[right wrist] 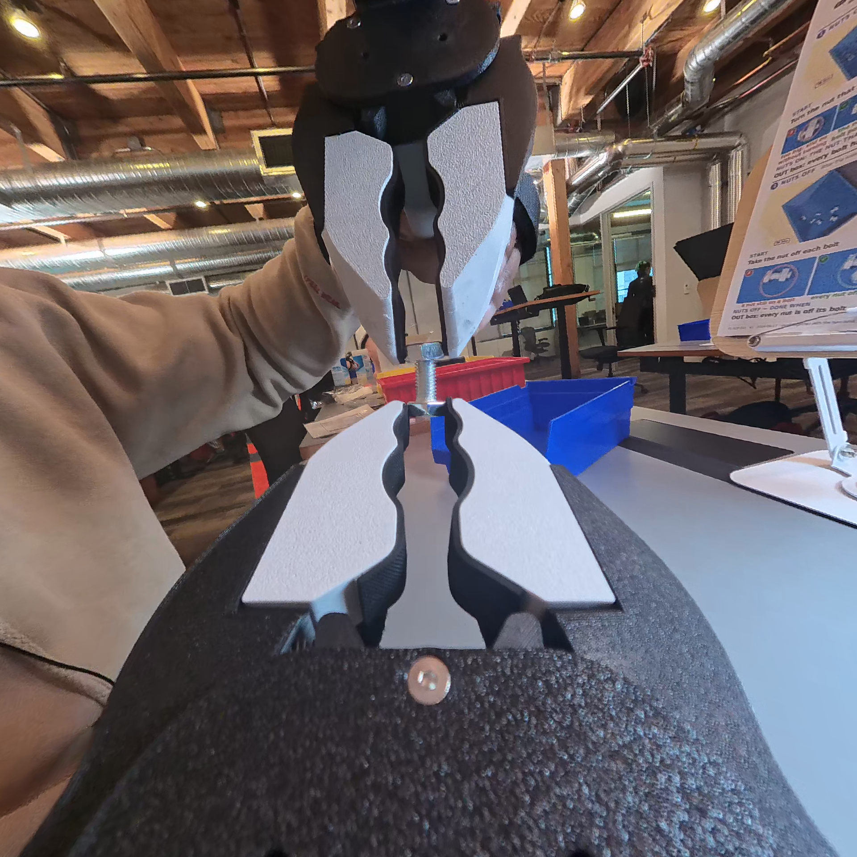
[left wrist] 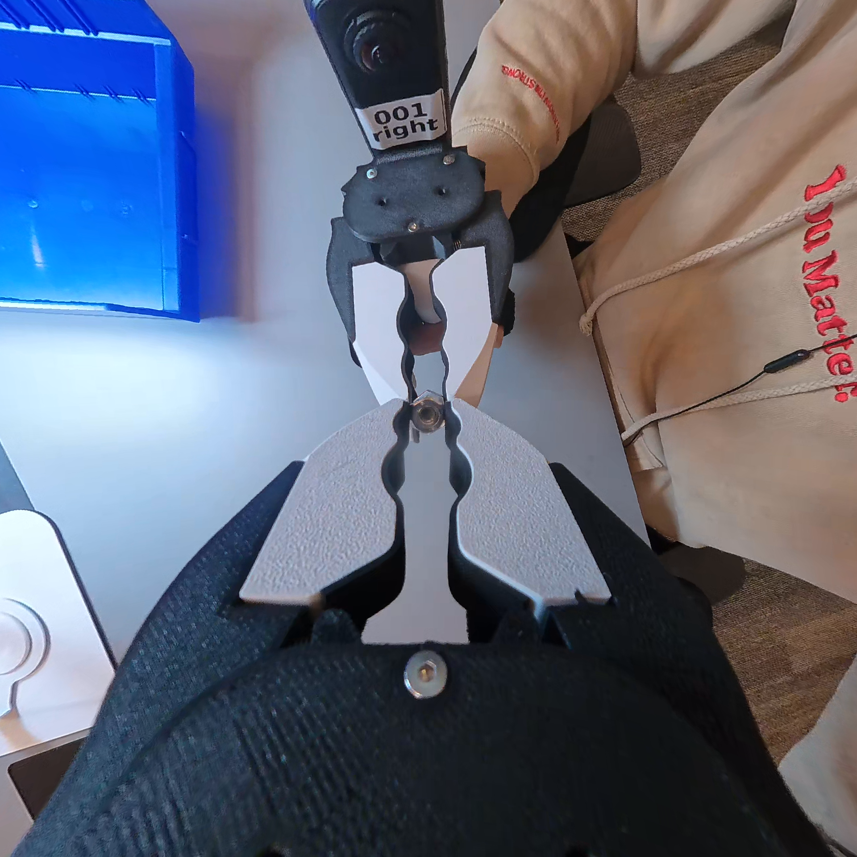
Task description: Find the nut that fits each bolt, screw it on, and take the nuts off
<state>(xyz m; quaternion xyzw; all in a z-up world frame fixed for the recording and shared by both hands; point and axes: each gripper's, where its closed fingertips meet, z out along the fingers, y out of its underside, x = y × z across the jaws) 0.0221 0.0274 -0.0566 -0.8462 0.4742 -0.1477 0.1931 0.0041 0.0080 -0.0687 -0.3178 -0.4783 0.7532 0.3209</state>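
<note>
Steel bolt (right wrist: 426,378), count one, is held in the air above the bench (right wrist: 695,533), standing upright between the two gripper tips. Only the middle of its thread shows; both ends are covered by fingertips.

Hidden or unclear:
- The lower end of the bolt sits inside the right gripper (right wrist: 426,407). A flat silver edge shows there, but its shape cannot be made out.
- The nut (left wrist: 424,420), count one, shows end-on in the left wrist view as a ring with a threaded bore. How far it is on the thread cannot be told.
- A second hex shape just behind the nut is partly masked by the right gripper's tips.
- Both gripper bodies are cut off by the frame edges.
- The blue bin (right wrist: 556,417) is partly behind the right gripper's fingers, and its floor is not visible.
- The red bin (right wrist: 468,378) shows only its front wall.
- The instruction sheet (right wrist: 797,195) and its white stand (right wrist: 825,399) are cut off at the right.

Gripper state:
- Left gripper (left wrist: 427,412): narrow, tips clamped on the nut.
- Right gripper: narrow, tips clamped on the bolt's lower end.

The two grippers meet tip to tip.

Count: two grippers, one bolt, one nut, one blue bin on the bench, one red bin beyond it. One beige sleeve (right wrist: 139,371) reaches to the left gripper.
</note>
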